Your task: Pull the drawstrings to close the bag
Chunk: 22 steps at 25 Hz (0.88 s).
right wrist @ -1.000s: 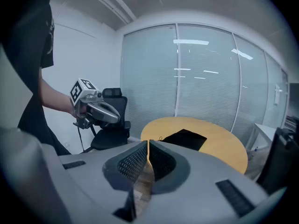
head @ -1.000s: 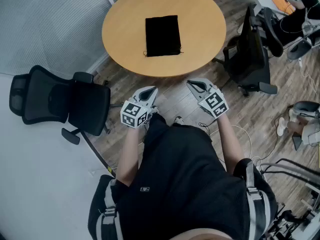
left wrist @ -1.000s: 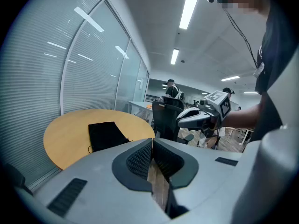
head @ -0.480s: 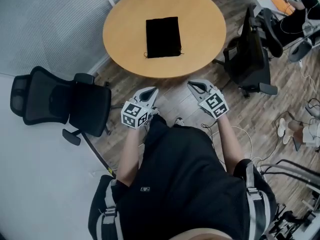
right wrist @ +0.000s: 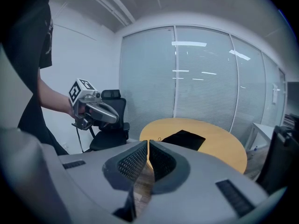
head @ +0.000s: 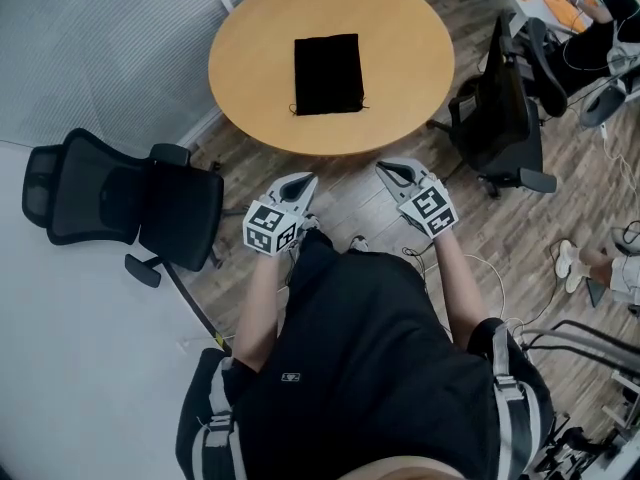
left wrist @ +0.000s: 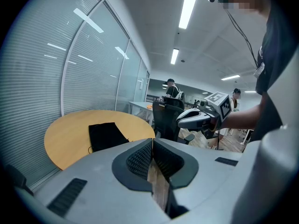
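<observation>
A flat black drawstring bag lies on the round wooden table, its thin cord ends showing at the near corners. Both grippers are held in the air short of the table, over the wooden floor and well apart from the bag. My left gripper is shut with nothing in it, and my right gripper is shut and empty too. In the left gripper view the bag lies beyond the closed jaws. In the right gripper view the bag lies ahead of the closed jaws.
A black office chair stands left of me by the blinds-covered glass wall. Another black chair stands right of the table. Cables lie on the floor at my right. A seated person's legs show at the top right.
</observation>
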Available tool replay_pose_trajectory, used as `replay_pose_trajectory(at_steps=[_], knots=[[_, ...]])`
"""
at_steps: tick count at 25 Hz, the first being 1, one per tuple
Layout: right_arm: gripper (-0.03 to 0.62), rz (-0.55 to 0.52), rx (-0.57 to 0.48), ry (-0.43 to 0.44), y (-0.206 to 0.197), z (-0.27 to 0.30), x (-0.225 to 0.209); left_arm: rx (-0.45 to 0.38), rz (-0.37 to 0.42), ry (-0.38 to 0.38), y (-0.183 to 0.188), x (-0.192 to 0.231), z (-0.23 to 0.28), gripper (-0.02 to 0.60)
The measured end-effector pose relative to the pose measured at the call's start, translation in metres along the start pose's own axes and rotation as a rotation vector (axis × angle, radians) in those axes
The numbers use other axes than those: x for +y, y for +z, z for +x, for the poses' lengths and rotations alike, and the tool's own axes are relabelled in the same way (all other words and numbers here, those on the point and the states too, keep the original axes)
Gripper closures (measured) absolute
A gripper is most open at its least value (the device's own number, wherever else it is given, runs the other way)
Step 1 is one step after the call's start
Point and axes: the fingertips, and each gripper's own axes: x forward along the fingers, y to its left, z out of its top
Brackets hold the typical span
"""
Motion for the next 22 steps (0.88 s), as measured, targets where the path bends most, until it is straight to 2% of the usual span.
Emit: replay_pose_trajectory(at_steps=[5,13,22], knots=[[0.526,0.006,-0.032,0.039,0.001,-0.004,0.002,0.001,-0.006,0.019,-0.002,-0.004,0.000,0.565],[0.526,-0.001,-0.008,0.082,-0.008,0.001,0.005,0.010,-0.027,0.041,-0.010,0.002,-0.001,0.565],[0.526,-0.014,0.028,0.057,-0.011,0.017,-0.010,0.003,-0.033,0.036,-0.001,0.029,0.011,0.565]])
